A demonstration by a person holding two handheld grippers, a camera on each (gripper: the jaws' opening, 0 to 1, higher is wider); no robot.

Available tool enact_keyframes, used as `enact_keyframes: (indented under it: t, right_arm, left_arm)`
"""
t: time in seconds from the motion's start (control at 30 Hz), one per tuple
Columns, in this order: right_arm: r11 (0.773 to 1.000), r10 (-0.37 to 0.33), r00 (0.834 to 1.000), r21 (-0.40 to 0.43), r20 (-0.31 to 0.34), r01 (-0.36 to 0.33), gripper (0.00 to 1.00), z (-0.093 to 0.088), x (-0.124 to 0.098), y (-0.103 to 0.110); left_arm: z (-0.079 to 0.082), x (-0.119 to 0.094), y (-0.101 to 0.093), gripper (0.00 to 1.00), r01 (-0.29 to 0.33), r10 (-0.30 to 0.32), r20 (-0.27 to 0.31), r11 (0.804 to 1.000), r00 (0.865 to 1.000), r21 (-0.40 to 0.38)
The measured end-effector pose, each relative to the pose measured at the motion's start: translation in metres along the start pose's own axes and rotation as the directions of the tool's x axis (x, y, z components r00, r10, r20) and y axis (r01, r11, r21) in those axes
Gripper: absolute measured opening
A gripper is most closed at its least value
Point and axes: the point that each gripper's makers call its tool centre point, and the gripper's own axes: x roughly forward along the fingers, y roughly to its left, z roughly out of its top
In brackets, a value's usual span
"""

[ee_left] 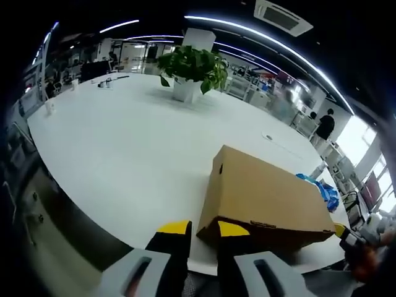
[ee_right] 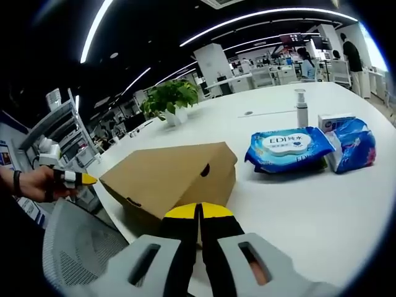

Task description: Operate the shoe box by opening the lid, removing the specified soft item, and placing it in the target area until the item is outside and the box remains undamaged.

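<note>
Brown cardboard shoe box point(ee_left: 266, 201) lid shut, on white table point(ee_left: 124, 148); left gripper point(ee_left: 202, 230) released, right gripper point(ee_right: 198, 212) clenched, empty, both near box.

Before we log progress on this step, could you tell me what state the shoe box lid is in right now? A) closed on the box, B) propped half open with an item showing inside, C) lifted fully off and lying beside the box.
A: the cardboard shoe box sits on the white table with its lid flat and closed; nothing of its inside shows in the left or right gripper view.
</note>
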Motion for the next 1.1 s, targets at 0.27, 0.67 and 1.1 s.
enact_keyframes:
  t: [0.27,0.67,1.1]
  right_arm:
    - [0.999,0.027,0.996,0.043,0.091,-0.031,0.01,0.019,-0.005,0.005]
    - [0.987,0.116,0.986,0.098,0.12,-0.128,0.24,0.021,0.0,0.024]
    - [0.992,0.113,0.993,0.061,-0.02,-0.111,0.33,-0.009,0.016,0.028]
  left_arm:
    - [0.009,0.004,0.001,0.21,0.007,-0.007,0.014,1.0,1.0,-0.028]
    - [0.01,0.022,-0.017,0.31,0.094,-0.094,-0.003,0.994,0.996,-0.059]
    - [0.0,0.045,-0.033,0.33,0.166,-0.169,-0.091,0.986,0.981,-0.034]
